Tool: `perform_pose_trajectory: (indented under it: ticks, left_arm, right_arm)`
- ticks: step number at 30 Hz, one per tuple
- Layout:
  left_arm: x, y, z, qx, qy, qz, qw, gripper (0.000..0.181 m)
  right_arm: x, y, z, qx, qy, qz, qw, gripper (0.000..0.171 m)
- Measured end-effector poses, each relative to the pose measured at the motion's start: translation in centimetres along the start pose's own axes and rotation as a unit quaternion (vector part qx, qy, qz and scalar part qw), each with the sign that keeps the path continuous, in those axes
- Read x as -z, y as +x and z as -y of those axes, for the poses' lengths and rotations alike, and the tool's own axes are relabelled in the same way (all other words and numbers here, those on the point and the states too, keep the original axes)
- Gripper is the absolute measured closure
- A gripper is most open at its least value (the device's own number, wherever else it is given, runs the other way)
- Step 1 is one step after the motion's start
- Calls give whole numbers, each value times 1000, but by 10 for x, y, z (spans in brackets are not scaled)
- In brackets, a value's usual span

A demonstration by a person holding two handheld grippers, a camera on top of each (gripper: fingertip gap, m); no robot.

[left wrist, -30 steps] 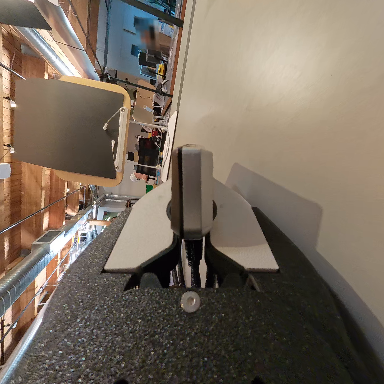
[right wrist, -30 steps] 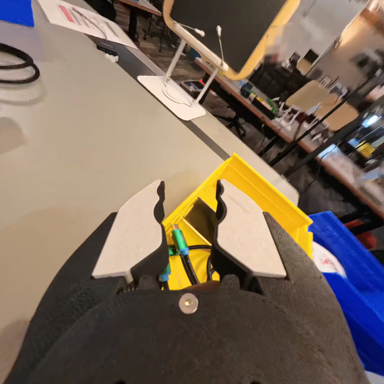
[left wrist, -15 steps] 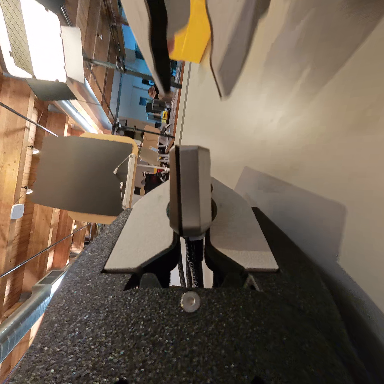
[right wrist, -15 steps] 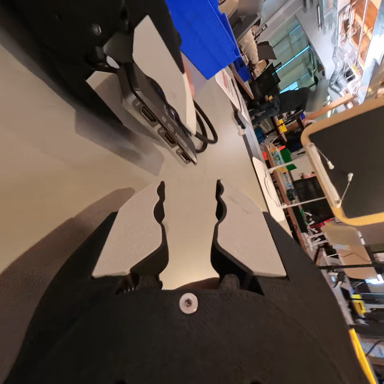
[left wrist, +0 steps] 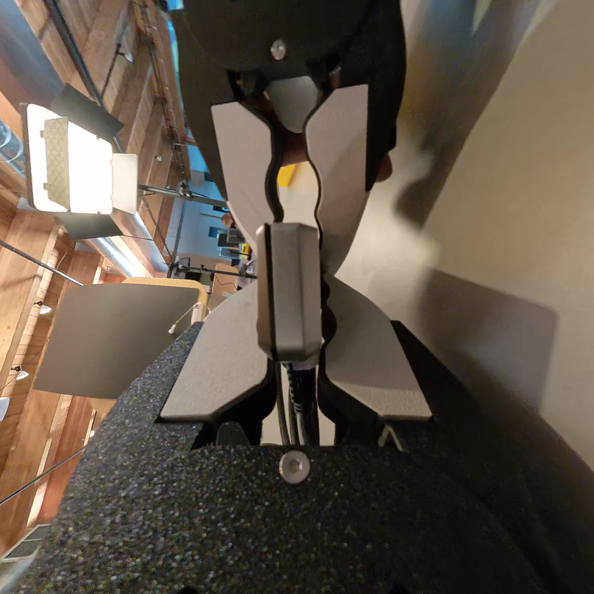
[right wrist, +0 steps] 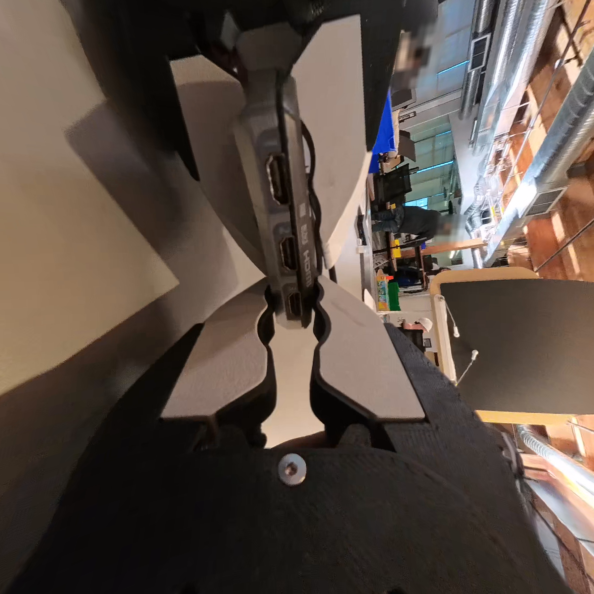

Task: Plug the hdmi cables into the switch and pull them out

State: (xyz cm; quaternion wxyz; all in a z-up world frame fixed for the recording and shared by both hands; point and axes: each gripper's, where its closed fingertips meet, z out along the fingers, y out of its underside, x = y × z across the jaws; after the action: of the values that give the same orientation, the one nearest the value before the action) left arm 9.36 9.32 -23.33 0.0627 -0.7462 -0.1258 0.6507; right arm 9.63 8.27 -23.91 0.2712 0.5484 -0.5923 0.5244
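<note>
The HDMI switch (left wrist: 289,289) is a grey box, held on edge over the pale table (left wrist: 482,160). My left gripper (left wrist: 291,286) is shut on its near end. Black braided cables (left wrist: 295,401) run back from that end between the left fingers. My right gripper (right wrist: 294,299) faces the left one, with its fingertips shut on the opposite end of the switch (right wrist: 257,144). Three HDMI ports (right wrist: 276,180) along its edge are empty. In the left wrist view the right gripper (left wrist: 295,218) comes in from above. In the right wrist view the left gripper (right wrist: 295,266) comes in from above.
A black panel with a wooden rim (right wrist: 514,347) stands on a white foot at the table's far side. A blue bin (right wrist: 382,128) and a bit of a yellow bin (left wrist: 289,173) show behind the grippers. People and desks are far off. The grippers are tip to tip, or close to it.
My right gripper left the yellow bin, swung round to face the left gripper, came close and narrowed its fingers onto the switch's free end. The left gripper kept its hold.
</note>
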Motion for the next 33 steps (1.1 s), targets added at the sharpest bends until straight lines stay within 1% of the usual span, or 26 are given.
perform_pose_trajectory:
  ticks: [3, 11, 14, 17, 21, 24, 28, 31, 33]
  left_arm:
    - [1, -9, 5, 6, 11, 26, 1000, 150]
    - [10, -34, 1, 28, 13, 98, 995, 144]
    - [13, -43, -2, 39, 10, 121, 992, 145]
    - [12, -44, -7, 45, 0, 123, 991, 145]
    - [10, -42, -10, 39, -11, 119, 992, 145]
    - [9, -40, -12, 36, -18, 115, 993, 146]
    - [7, -37, -13, 32, -23, 108, 993, 146]
    - [5, -34, -14, 26, -28, 104, 994, 146]
    - [3, -32, -14, 24, -30, 100, 994, 146]
  right_arm:
    - [8, 7, -1, -2, -3, -11, 1000, 151]
    - [36, 34, -30, 6, -47, -56, 997, 151]
    - [55, 58, -37, 6, -58, -90, 994, 151]
    - [78, 87, -44, -5, -67, -125, 990, 151]
    - [119, 134, -59, -52, -71, -173, 981, 151]
    - [158, 171, -84, -107, -81, -201, 970, 151]
    - [216, 213, -138, -155, -121, -238, 951, 151]
    - [253, 234, -176, -148, -167, -269, 937, 151]
    - [269, 244, -198, -126, -211, -287, 926, 151]
